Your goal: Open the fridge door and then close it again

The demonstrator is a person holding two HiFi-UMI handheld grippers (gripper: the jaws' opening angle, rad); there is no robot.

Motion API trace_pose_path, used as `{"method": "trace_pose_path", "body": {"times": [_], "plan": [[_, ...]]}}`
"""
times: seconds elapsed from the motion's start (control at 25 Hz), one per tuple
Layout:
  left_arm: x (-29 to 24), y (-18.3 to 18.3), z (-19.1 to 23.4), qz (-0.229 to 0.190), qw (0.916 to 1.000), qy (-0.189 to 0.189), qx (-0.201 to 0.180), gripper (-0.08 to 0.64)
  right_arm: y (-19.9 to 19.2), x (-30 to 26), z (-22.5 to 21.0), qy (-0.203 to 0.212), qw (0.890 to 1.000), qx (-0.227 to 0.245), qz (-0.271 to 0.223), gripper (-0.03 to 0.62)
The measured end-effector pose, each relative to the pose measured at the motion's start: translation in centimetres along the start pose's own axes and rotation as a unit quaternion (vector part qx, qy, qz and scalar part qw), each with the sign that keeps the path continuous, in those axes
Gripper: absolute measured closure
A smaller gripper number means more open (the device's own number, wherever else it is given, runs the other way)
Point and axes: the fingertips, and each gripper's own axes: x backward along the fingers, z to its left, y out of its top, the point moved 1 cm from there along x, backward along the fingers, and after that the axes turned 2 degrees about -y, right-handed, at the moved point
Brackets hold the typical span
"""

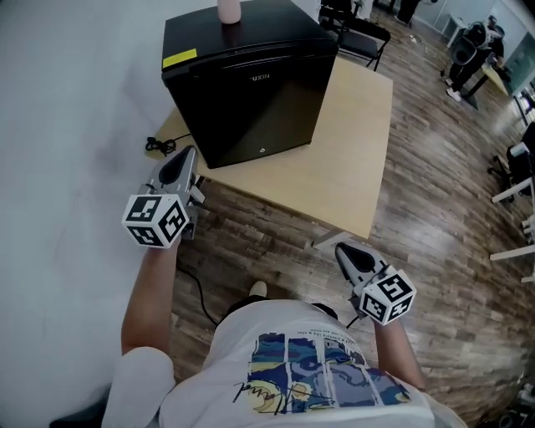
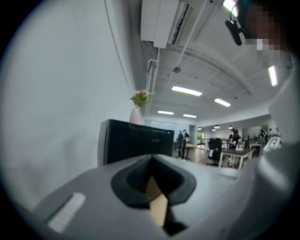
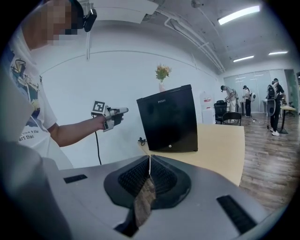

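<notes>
A black mini fridge (image 1: 251,84) stands on a light wooden table (image 1: 351,159) with its door closed; it also shows in the left gripper view (image 2: 136,140) and the right gripper view (image 3: 168,124). My left gripper (image 1: 187,153) is held level near the table's front left corner, short of the fridge and apart from it, jaws shut and empty (image 2: 151,159). The right gripper view catches it too, to the left of the fridge (image 3: 123,110). My right gripper (image 1: 341,248) hangs over the floor off the table's front right corner, jaws together with nothing between them (image 3: 149,158).
A pink vase with flowers (image 1: 229,10) sits on the fridge top. A white wall runs along the left. A black cable (image 1: 159,145) lies at the table's left edge. Black chairs (image 1: 364,33) stand behind the table, and people stand far off in the room (image 3: 274,105).
</notes>
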Motion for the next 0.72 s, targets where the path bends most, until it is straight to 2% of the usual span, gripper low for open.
{"method": "trace_pose_path", "body": {"times": [0.36,0.6,0.72], "plan": [[7.0,-4.4,-14.1,0.038,0.9985,-0.011,0.039,0.551,0.2,4.3,-1.2,0.075,0.996,0.04,-0.015,0.577],[11.7,-6.6,-22.5,0.049,0.9965,-0.029,0.062,0.551,-0.6,6.8,0.5,0.122,0.99,0.065,-0.022,0.578],[14.1,-8.5,-26.1,0.068,0.995,-0.041,0.061,0.551,-1.6,8.0,1.8,0.142,0.987,0.073,-0.02,0.578]]}}
